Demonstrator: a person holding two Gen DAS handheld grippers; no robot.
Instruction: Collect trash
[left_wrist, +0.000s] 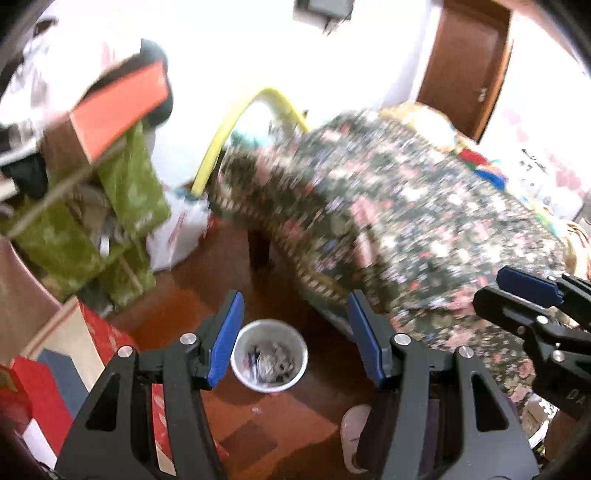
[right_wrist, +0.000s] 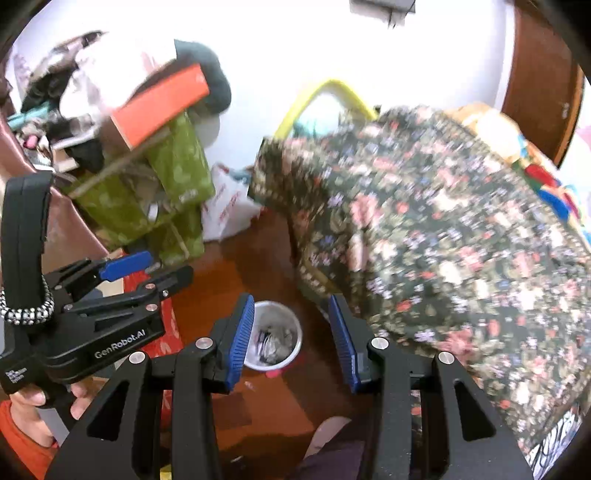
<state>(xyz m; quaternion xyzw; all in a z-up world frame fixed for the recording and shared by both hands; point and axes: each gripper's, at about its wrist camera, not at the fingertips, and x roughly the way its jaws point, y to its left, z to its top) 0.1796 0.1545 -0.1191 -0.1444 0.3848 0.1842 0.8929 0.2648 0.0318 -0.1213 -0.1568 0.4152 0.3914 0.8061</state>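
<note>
Below both spread, empty tongs (left_wrist: 295, 339), a white cup (left_wrist: 269, 354) holds seemingly crumpled scraps.

A dark floral cloth (right_wrist: 443, 236) covers a piece of furniture at the right. Behind it, a yellow curved bar (left_wrist: 229, 125) stands near the white wall. At the left, an orange box (right_wrist: 162, 103) lies tilted on green fabric (left_wrist: 129, 184). A white plastic bag (left_wrist: 177, 236) sits on the brown wooden floor (left_wrist: 280, 435). A brown door (left_wrist: 465, 62) is at the back.
</note>
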